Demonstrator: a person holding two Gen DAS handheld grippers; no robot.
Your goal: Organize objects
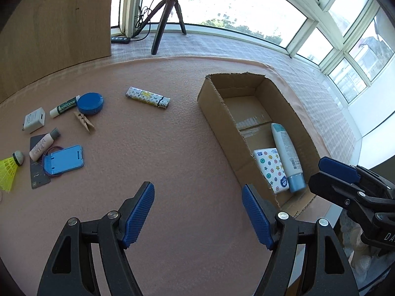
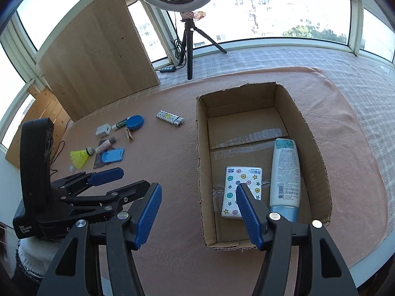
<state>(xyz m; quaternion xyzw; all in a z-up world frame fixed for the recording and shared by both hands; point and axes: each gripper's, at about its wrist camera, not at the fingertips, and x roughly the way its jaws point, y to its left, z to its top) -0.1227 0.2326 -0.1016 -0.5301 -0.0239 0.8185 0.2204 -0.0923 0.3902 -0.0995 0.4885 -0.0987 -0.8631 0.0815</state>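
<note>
Box: the cardboard box (image 2: 321, 162) holds a white bottle (image 2: 284, 172) and a tissue pack (image 2: 243, 187), side by side.
Bottle: lies flat, blue cap toward the near wall.
Grippers: left gripper (image 1: 197, 212) and right gripper (image 2: 198, 212) both gape, holding nothing.

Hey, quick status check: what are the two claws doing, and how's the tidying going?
Left gripper open, empty. Right gripper open, empty. Tube and tissue pack in cardboard box. Lighter nearest outside, path clear.

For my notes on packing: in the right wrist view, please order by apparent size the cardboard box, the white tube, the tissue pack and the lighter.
1. cardboard box
2. white tube
3. tissue pack
4. lighter, though it lies farther away
</note>
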